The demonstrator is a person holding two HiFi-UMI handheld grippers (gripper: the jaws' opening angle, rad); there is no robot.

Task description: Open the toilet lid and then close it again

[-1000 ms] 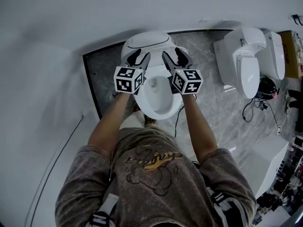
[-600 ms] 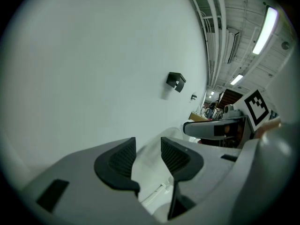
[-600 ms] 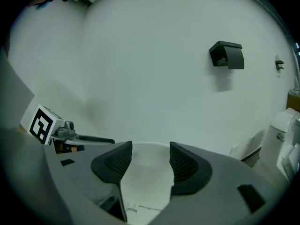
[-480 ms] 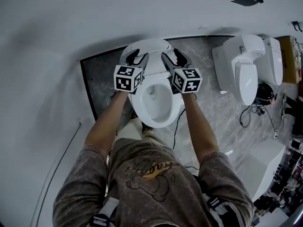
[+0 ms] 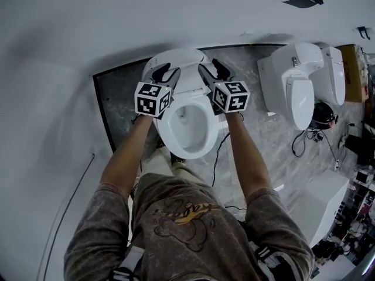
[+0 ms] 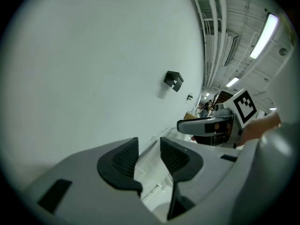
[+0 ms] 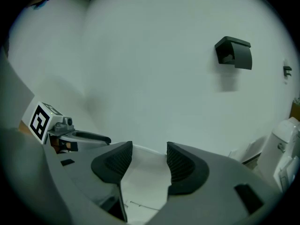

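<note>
The white toilet (image 5: 186, 134) stands against the wall with its bowl exposed and its lid (image 5: 177, 57) raised toward the wall. My left gripper (image 5: 166, 73) is at the lid's left side and my right gripper (image 5: 211, 69) at its right side. In the left gripper view the left gripper (image 6: 149, 149) has its jaws closing, a narrow gap remains, and the white lid edge (image 6: 149, 165) shows in that gap. In the right gripper view the right gripper (image 7: 149, 156) stands open, its pads apart with the lid's white surface (image 7: 143, 182) between them.
A second white toilet (image 5: 299, 84) stands to the right on the marbled floor (image 5: 252, 133), with cables (image 5: 304, 139) beside it. A black holder (image 7: 233, 52) is fixed on the white wall. A dark floor panel (image 5: 120, 104) lies left of the toilet.
Both grippers have sunk a little and come in closer along the raised lid's sides. The lid has stayed up.
</note>
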